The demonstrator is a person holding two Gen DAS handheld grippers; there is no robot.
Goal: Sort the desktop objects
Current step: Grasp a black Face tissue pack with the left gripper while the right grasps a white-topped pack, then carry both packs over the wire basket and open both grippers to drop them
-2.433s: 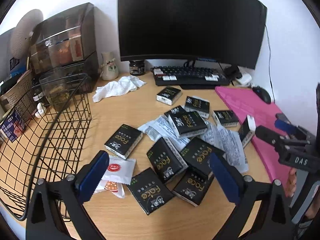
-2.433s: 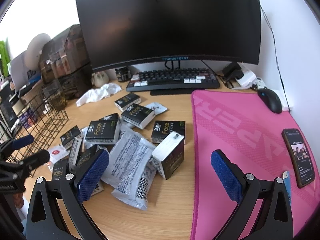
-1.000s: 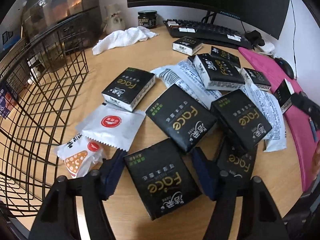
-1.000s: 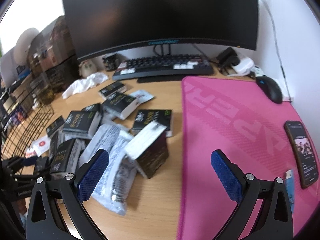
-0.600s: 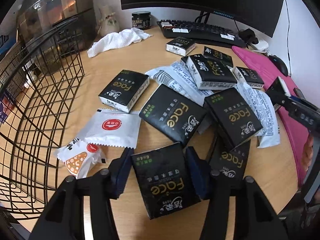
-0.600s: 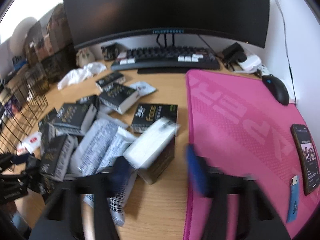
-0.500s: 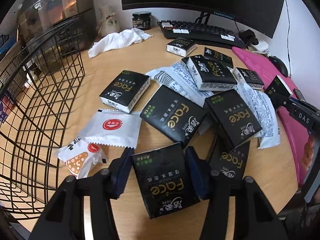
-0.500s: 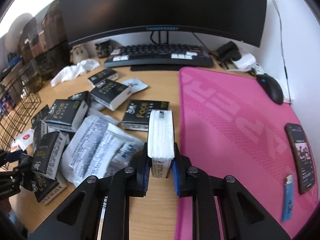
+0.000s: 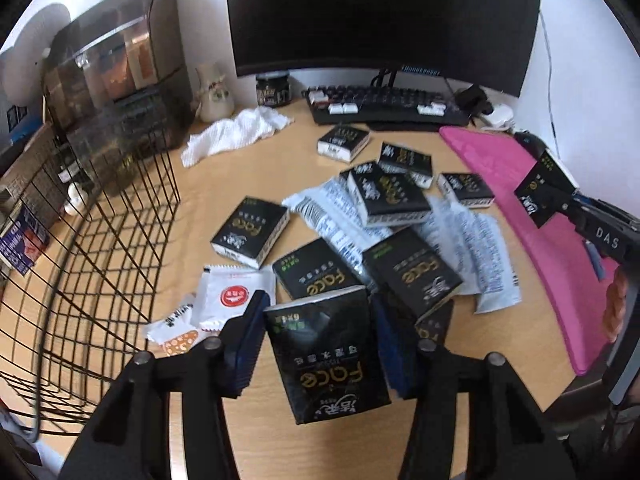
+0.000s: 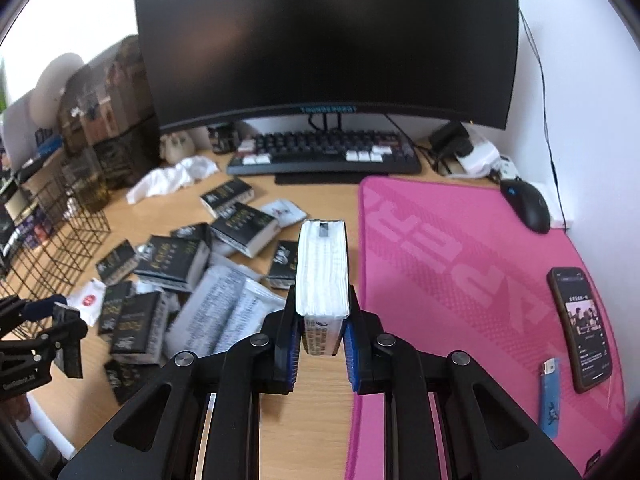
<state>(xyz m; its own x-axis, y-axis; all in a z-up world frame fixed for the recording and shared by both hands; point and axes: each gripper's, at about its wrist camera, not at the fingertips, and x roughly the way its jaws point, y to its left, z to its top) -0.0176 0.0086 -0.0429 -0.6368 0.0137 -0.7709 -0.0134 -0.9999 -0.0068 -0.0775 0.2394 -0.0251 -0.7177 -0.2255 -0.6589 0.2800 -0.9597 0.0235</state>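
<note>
Several black "Face" tissue packs lie scattered on the wooden desk among grey plastic wrappers and white snack sachets. My left gripper is shut on a black tissue pack, lifted off the desk near the front edge. My right gripper is shut on another tissue pack, held on edge above the desk by the pink mat; it also shows in the left wrist view. The pile shows in the right wrist view.
A black wire basket stands at the left. A monitor, keyboard, white cloth, jar and storage boxes line the back. The pink mat holds a mouse, phone and blue lighter.
Both grippers closed on tissue packs. The left one has lifted its pack off the desk and pulled back; the right one has raised its pack on edge.
</note>
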